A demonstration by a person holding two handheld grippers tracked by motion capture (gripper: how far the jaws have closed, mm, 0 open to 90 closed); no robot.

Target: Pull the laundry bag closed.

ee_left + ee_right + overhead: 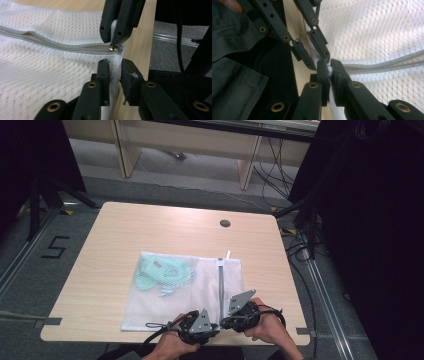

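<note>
Fingers of the left gripper pinch the near edge of the mesh bag, while the right gripper is clamped on the zip pull at that end. Bag lies flat on the worktop, green items inside its far half.

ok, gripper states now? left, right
Left gripper: closed on the mesh bag edge.
Right gripper: closed on the zipper pull.

Both hands meet at the table's near edge: the left gripper, jaws nearly closed on the mesh bag's edge, faces the right gripper, pinching the zipper pull close beside it.
</note>
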